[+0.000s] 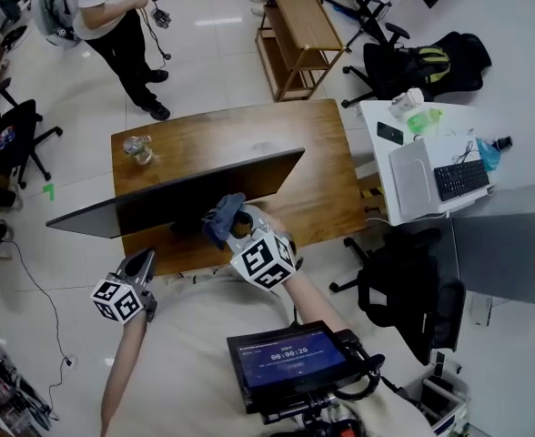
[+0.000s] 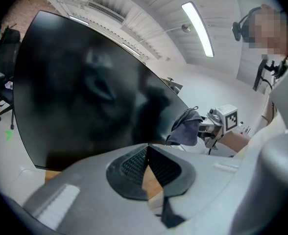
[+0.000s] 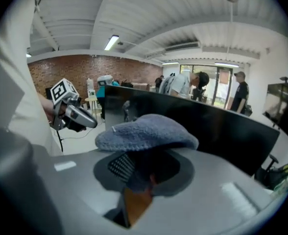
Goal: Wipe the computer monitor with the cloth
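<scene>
The cloth [image 1: 220,217] is clamped in the right hand-held gripper [image 1: 240,231], at the near face of the monitor [image 1: 158,198], whose long axis runs mostly leftward from there. The left hand-held gripper [image 1: 142,264] is closed, empty.

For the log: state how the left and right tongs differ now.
The right tongs are shut on the cloth; the left tongs are shut on nothing. The right tongs hold the cloth at the monitor; the left tongs sit back from it. Both point toward the monitor.
</scene>
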`<state>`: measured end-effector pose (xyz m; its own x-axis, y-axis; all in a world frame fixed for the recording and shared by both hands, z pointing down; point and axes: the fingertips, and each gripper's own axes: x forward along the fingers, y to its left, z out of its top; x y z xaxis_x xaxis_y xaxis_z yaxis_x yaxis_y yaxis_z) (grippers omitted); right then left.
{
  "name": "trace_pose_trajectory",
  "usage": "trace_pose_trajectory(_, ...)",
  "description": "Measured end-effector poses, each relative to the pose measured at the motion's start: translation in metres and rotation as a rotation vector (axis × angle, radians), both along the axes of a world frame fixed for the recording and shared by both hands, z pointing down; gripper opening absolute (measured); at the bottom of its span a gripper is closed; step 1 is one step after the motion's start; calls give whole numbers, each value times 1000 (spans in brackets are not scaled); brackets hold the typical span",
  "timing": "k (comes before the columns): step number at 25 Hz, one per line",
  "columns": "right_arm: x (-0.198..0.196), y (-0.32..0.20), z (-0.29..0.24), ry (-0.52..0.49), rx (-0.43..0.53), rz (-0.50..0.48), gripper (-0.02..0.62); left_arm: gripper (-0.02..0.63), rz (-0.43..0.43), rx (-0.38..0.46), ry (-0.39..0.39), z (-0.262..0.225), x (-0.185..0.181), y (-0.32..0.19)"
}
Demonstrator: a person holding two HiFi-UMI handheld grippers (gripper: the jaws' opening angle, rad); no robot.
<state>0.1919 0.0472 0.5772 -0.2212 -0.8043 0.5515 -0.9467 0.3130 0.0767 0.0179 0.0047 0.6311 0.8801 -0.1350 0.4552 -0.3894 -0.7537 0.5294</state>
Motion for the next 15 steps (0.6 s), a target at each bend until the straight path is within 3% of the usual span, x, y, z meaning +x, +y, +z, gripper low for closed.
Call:
trace_pose_trajectory(10,-61,-17,-6,33,-9,-136,78,3,7,2,18,2,2,3)
trace_pose_trajectory(15,-73,-28,-16,52,11,-176,78,3,-3,3,22,2,-1,2)
